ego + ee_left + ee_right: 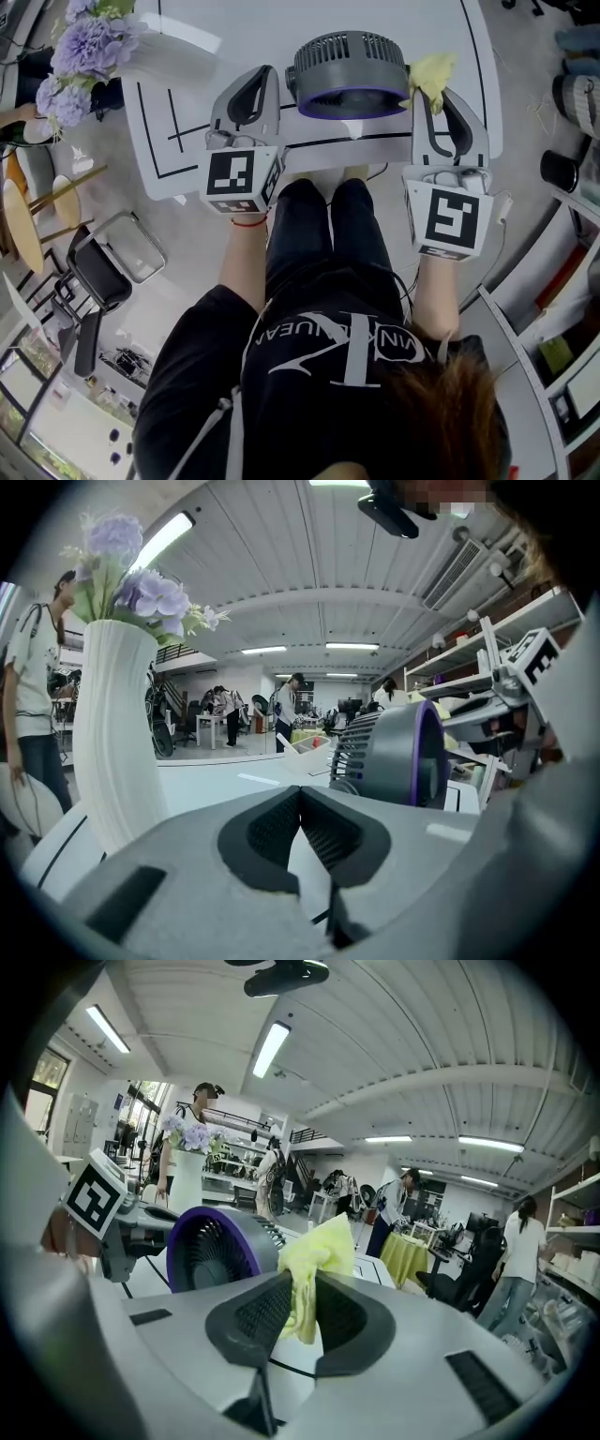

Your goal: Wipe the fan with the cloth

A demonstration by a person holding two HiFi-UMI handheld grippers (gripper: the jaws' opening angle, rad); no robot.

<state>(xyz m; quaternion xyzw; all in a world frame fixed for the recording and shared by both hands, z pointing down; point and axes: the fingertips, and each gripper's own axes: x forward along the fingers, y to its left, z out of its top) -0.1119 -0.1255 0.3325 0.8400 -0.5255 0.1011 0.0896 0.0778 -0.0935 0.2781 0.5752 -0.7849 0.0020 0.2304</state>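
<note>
A grey fan (347, 70) with a purple ring stands on the white table (187, 131), its open face turned towards me. My left gripper (269, 77) is shut and empty just left of the fan; in the left gripper view its jaws (300, 794) meet with nothing between them and the fan (398, 757) stands to the right. My right gripper (427, 96) is at the fan's right side, shut on a yellow cloth (432, 72). In the right gripper view the cloth (317, 1255) is pinched between the pads and sticks up, with the fan (220, 1246) a little to its left.
A white vase (117, 733) of purple flowers (89, 52) stands on the table's left part, close to my left gripper. A black chair (98, 272) sits on the floor at left. Shelves and a dark cylinder (560, 171) are at right. People stand far off in the room.
</note>
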